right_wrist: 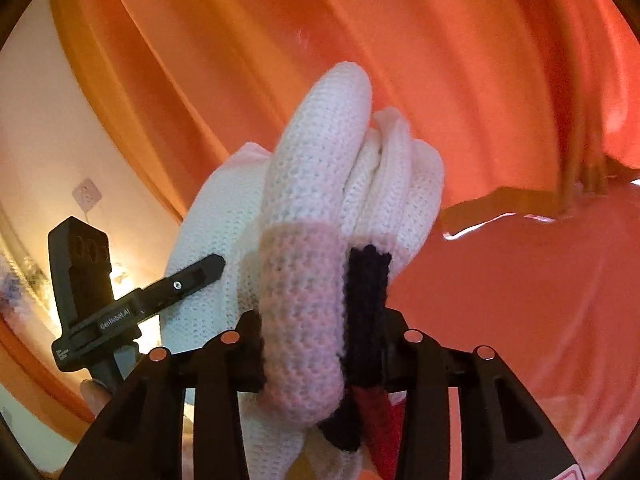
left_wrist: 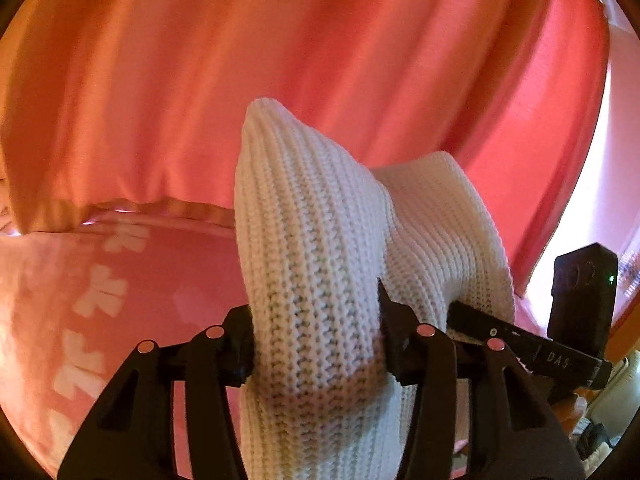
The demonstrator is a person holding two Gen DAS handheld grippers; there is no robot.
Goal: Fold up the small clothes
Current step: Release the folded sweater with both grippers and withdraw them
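A thick white knitted garment (left_wrist: 312, 220) hangs lifted in the air, bunched between both grippers. In the left wrist view my left gripper (left_wrist: 316, 340) is shut on a fat fold of it, and the fabric bulges up past the black fingers (left_wrist: 242, 344). The right gripper's finger (left_wrist: 480, 322) presses into the same knit at the right. In the right wrist view my right gripper (right_wrist: 320, 348) is shut on a folded wad of the white knit (right_wrist: 320, 160), which has a navy band (right_wrist: 366, 300) and a red patch (right_wrist: 378, 412). The left gripper's finger (right_wrist: 192, 276) touches the cloth at the left.
A pink bedcover (left_wrist: 100, 300) with white shapes lies below. An orange-pink curtain (left_wrist: 280, 60) fills the background. A pale wall with a socket (right_wrist: 86, 194) shows at the left of the right wrist view, and a thumb (right_wrist: 94, 394) sits by the other gripper's handle.
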